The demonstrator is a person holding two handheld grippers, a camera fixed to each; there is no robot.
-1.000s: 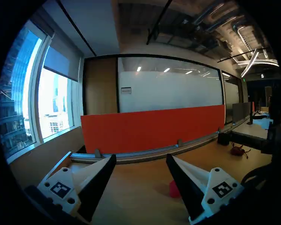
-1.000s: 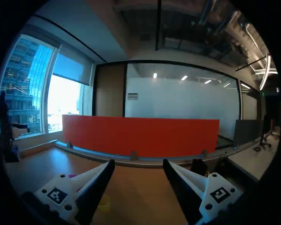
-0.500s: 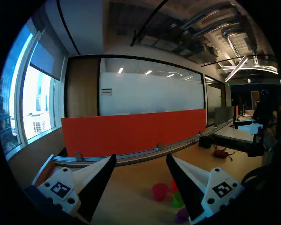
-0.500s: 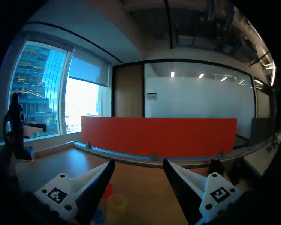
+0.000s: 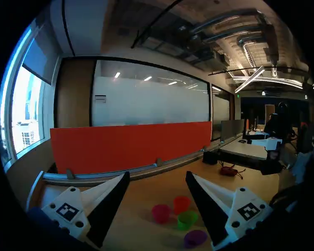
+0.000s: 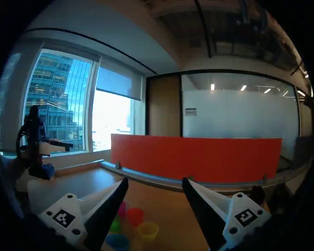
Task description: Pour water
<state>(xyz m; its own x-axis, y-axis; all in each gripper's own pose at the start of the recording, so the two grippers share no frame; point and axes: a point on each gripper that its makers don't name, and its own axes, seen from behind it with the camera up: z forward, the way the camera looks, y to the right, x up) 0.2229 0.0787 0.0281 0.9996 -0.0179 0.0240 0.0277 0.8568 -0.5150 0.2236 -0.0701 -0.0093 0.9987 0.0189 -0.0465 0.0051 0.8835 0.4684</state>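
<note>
Left gripper view: where are our cups [image 5: 181, 204]?
— Clustered on the desk [image 5: 155, 192], just ahead of our left gripper [image 5: 156, 172], low between its fingers, which stand spread and empty.
— And our right gripper [image 6: 154, 179]?
— Also spread, empty; cups [image 6: 135, 216] low, toward its left finger.

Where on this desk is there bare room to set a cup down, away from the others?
Bare desk lies between the cups and the orange divider, and rightward toward the red cabled item. In the right gripper view, wood right of the yellow cup is free. Crowded: the pink cup, red cup, green cup and purple cup cluster tightly.
</note>
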